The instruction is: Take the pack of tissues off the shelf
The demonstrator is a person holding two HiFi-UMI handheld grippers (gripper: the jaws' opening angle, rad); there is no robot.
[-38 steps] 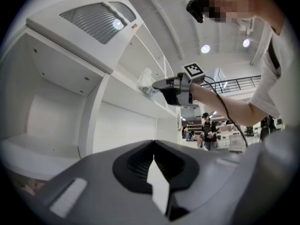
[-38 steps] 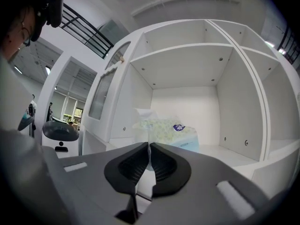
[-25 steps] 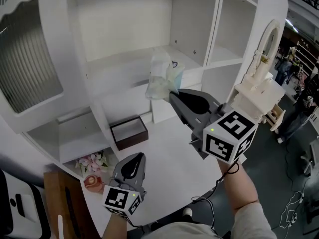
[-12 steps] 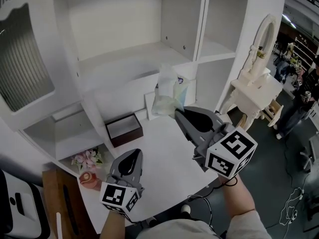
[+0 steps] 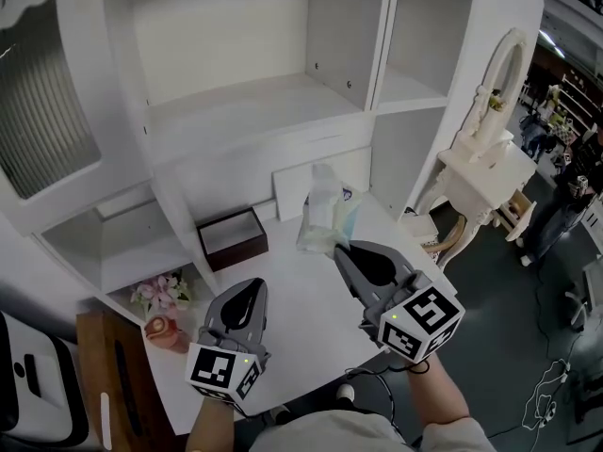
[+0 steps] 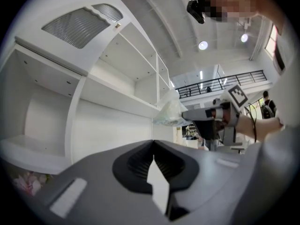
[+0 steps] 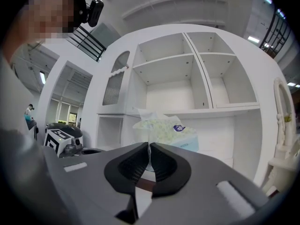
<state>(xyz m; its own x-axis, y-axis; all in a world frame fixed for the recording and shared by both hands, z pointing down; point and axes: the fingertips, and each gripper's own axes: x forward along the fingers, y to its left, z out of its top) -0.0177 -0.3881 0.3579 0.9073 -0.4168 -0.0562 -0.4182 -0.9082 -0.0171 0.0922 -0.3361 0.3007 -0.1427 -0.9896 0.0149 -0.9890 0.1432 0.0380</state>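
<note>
The pack (image 5: 328, 217) is off the shelf (image 5: 245, 102) — the right gripper (image 5: 350, 250) pinches its wrapper above the table (image 5: 301, 299); only setting down seems left. The left gripper (image 5: 252, 288) is closed, empty.

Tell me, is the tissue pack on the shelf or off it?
Off it. The right hand-held gripper pinches the pack of tissues by its wrapper, holding it in front of the shelf.
</note>
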